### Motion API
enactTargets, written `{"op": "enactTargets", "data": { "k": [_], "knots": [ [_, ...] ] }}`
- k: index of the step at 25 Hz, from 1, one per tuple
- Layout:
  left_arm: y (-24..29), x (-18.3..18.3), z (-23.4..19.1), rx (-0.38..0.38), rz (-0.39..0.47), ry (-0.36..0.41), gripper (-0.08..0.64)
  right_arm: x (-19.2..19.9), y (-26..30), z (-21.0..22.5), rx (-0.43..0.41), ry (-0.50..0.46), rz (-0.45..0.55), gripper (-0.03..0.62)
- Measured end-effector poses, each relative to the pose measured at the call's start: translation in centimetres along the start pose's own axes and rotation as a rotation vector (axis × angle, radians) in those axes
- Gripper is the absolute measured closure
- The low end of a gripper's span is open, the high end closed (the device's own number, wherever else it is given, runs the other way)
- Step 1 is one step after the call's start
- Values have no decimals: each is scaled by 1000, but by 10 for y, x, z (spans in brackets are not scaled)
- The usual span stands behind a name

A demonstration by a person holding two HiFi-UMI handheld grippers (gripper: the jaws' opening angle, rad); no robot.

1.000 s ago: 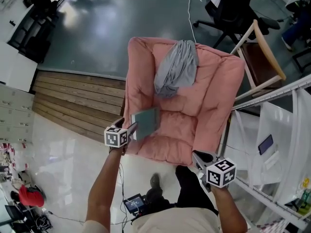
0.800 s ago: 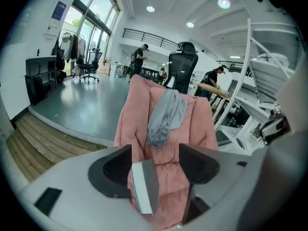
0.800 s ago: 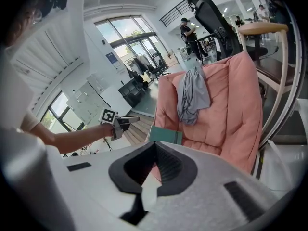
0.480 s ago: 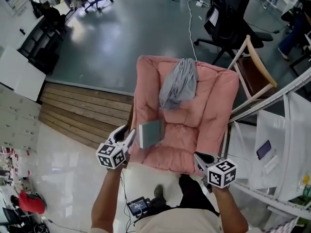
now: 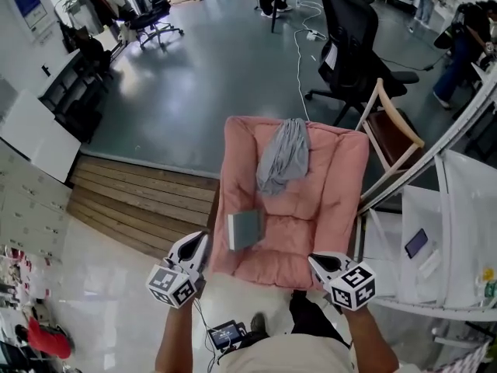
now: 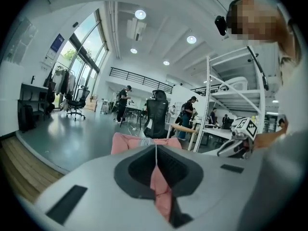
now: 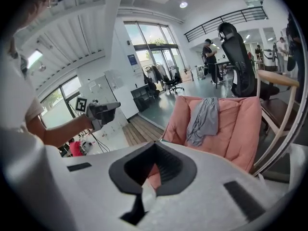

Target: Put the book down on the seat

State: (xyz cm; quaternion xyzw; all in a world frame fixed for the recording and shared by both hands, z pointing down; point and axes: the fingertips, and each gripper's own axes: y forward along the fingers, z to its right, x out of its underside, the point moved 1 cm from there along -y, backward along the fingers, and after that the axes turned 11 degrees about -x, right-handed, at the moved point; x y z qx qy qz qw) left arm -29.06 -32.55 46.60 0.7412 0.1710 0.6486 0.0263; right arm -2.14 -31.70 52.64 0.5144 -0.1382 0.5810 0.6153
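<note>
Having released book [image 5: 245, 229] onto seat [image 5: 311, 231], left gripper [image 5: 199, 241] withdrew; shut.

Grey-green book [image 5: 245, 230], pink seat [image 5: 314, 228]

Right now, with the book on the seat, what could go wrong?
1. The book lies on the puffy seat of the pink chair, close to the arm on the person's left, and seems to lean. It might slide or tip on the soft cushion.
2. The grey cloth draped over the backrest hangs just behind the book and could slip down over it.
</note>
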Motion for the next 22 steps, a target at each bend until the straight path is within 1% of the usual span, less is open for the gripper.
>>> {"op": "enactTargets", "data": {
  "k": [5,9,12,18,22],
  "knots": [
    [-31,0,11,15,8,2,545,-4,-6,-23,-4,-13,16,601],
    [-50,3,9,2,11,-36,545,-3,-4,-43,-20,-20,13,601],
    [-60,4,9,-5,21,-50,545,1,-5,-51,-28,-30,2,601],
    [-78,4,-8,-36,38,-63,545,-5,-5,-58,-13,-50,-2,601],
    [-86,7,-16,-36,33,-88,545,-6,0,-69,-17,-52,-5,601]
  ]
}}
